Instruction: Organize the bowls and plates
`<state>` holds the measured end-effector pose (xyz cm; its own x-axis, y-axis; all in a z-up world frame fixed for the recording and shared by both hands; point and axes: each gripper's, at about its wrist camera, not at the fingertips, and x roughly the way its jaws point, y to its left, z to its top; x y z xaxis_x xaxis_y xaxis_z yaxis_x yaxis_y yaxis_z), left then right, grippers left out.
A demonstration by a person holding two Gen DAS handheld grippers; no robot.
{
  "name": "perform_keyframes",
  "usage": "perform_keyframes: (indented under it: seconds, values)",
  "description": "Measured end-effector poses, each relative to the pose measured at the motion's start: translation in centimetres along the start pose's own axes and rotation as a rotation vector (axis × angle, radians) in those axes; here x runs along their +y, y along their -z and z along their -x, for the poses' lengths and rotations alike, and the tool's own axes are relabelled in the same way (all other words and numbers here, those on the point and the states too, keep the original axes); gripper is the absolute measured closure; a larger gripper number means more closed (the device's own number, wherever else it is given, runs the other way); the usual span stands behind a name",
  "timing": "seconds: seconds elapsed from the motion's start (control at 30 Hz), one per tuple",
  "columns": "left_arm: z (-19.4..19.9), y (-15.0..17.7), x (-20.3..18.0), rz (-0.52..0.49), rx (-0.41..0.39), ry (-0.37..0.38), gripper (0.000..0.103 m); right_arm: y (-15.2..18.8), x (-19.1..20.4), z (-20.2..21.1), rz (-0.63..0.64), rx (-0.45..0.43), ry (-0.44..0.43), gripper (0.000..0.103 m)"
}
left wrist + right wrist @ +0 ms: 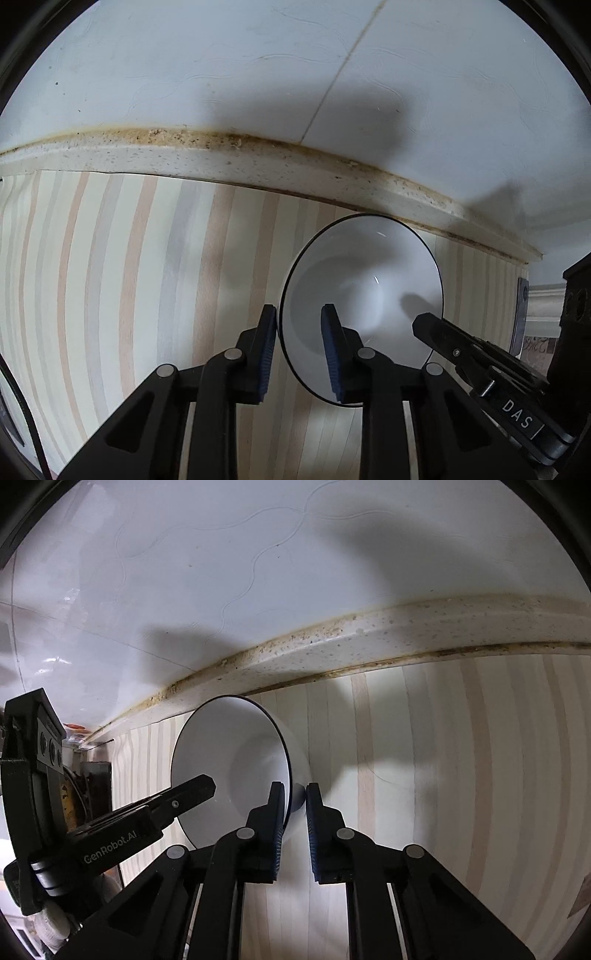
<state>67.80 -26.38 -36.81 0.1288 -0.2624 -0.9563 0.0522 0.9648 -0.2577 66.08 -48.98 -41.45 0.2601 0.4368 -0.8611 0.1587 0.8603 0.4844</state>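
Note:
A white bowl with a thin dark rim [364, 291] is tilted on its side above the striped counter, its inside facing the left wrist view. My left gripper [298, 347] straddles the bowl's near rim, one blue pad [331, 350] inside and one outside, with a gap still between them. In the right wrist view the same bowl [225, 764] shows from the other side. My right gripper [295, 825] is closed on the bowl's rim and wall. Each gripper appears in the other's view: the right one's finger [439, 332], the left one's finger [184, 797].
The striped mat covers the counter [110, 277]. A stained speckled backsplash ledge [229, 158] runs behind it, with white wall tiles [221, 55] above. Dark clutter sits at the counter's end [88, 786].

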Motion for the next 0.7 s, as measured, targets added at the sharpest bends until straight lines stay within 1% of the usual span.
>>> perform_keyframes:
  seconds: [0.2, 0.43, 0.6, 0.7]
  values:
    - [1.3, 0.9, -1.1, -0.034, -0.035, -0.014, 0.081, 0.8, 0.5, 0.8, 0.036, -0.007, 0.031, 0.090]
    - [4.0, 2.7, -2.5, -0.069, -0.074, -0.011, 0.081, 2.5, 1.3, 2.5, 0.047, -0.022, 0.025, 0.090]
    - [6.8, 4.7, -3.1, -0.089, -0.087, 0.017, 0.081, 4.6, 0.8, 5.9, 0.046, -0.047, 0.010, 0.090]
    - [8.1, 6.4, -4.2, -0.115, -0.087, 0.023, 0.081, 6.2, 0.6, 8.1, 0.035, -0.068, -0.007, 0.090]
